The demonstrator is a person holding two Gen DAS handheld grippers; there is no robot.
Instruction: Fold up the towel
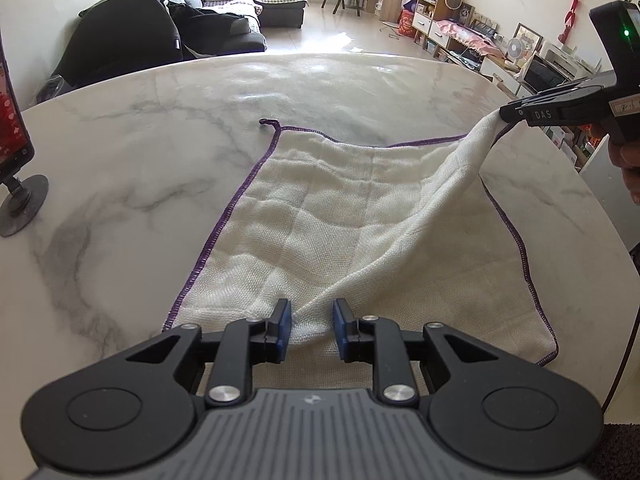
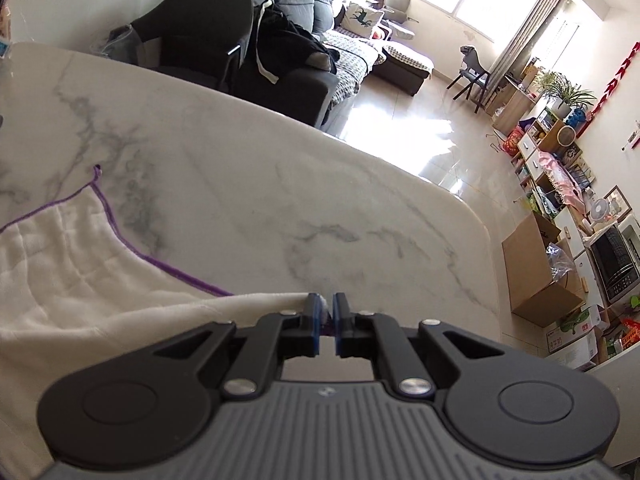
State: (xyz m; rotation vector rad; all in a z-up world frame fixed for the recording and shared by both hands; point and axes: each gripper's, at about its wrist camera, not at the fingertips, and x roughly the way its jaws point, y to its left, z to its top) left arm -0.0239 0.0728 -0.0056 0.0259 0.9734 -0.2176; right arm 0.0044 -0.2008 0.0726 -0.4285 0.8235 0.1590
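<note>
White towel [image 1: 340, 216] with purple stitched edging, spread over the middle and lower right of the marble table [image 1: 132, 168] in the left wrist view. Lay mostly flat, creased in a grid, with a small purple loop at its far left corner near the centre of the frame. One corner drawn up off the table toward the upper right of the frame, pulling a taut diagonal ridge of cloth from the lower centre up to that edge.

Right gripper [image 1: 505, 114] at the right edge of the left wrist view, fingers pinched together on that raised corner; part of a hand [image 1: 628, 160] seen behind it. From the right wrist view, same gripper [image 2: 327, 312] at lower centre, blue pads nearly touching with a sliver of white cloth clamped between them, towel [image 2: 60, 264] trailing off to the left edge of the frame.

Left gripper [image 1: 309, 328] at lower centre of its own view, low over the near edge of the towel, fingers spread apart with the cloth ridge running between them, not clamped on anything.

Phone on a round stand [image 1: 16, 184] at the left edge. Dark sofa [image 1: 168, 28] beyond the table, upper left.
</note>
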